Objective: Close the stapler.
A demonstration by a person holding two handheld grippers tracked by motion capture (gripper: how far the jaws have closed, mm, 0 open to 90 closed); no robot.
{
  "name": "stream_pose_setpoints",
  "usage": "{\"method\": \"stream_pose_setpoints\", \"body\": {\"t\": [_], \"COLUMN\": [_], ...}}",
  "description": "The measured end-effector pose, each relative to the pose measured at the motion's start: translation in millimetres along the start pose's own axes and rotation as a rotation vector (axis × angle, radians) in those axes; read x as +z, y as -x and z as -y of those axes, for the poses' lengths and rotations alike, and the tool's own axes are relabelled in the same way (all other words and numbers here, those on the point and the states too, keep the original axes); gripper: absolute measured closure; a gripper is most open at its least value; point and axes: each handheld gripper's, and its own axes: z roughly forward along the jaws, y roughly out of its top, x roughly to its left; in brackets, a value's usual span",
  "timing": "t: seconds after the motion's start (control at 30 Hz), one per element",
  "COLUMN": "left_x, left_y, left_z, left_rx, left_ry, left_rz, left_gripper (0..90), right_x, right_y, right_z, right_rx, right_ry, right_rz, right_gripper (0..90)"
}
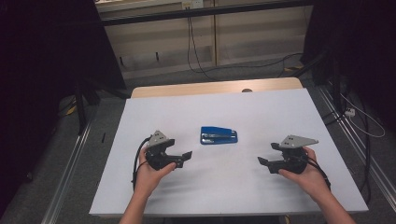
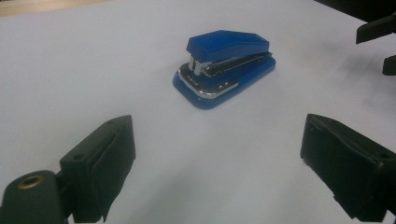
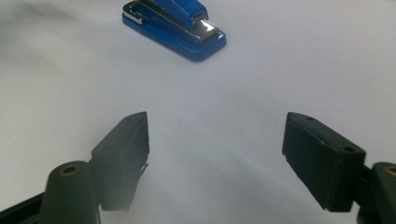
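Fingers [image 2: 105, 163] spread wide and empty on both grippers, left gripper [image 1: 183, 158] and right gripper [image 1: 264, 163] flank the blue stapler [image 1: 218, 135] mid-table [image 1: 261, 107]; a lopsided pinch could skid it away.

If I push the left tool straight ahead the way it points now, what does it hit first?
Most likely the blue stapler: it sits ahead of the open left tool, slightly off centre, with bare white table between. Depth is hard to judge.
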Motion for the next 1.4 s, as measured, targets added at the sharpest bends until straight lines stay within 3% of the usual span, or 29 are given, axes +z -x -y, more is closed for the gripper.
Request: {"method": "stream_pose_setpoints", "body": {"t": [0.2,0.53,0.9,1.4], "left_x": [-11.4,-25.0,-43.3,-62.4], "left_y": [-3.9,-9.7,-17.9,-23.4], "left_z": [4.6,13.7,24.8,40.3], "left_rx": [0.015,0.004,-0.006,-0.003], "left_ry": [-0.003,0.002,0.007,-0.023], "left_rz": [-0.017,-0.016,-0.044,-0.063], "left_gripper": [8.7,8.3,7.9,7.9], "right_x": [-5.9,-13.8,-21.4,-32.3], "right_y": [-0.8,-1.0,-5.1,-8.6], "right_z": [4.1,10.9,18.1,27.0], "right_rx": [0.002,0.008,0.012,0.015], "right_ry": [0.001,0.001,0.001,0.002], "right_rz": [0.004,0.011,0.009,0.006], "right_gripper": [21.9,21.1,19.4,18.3]}}
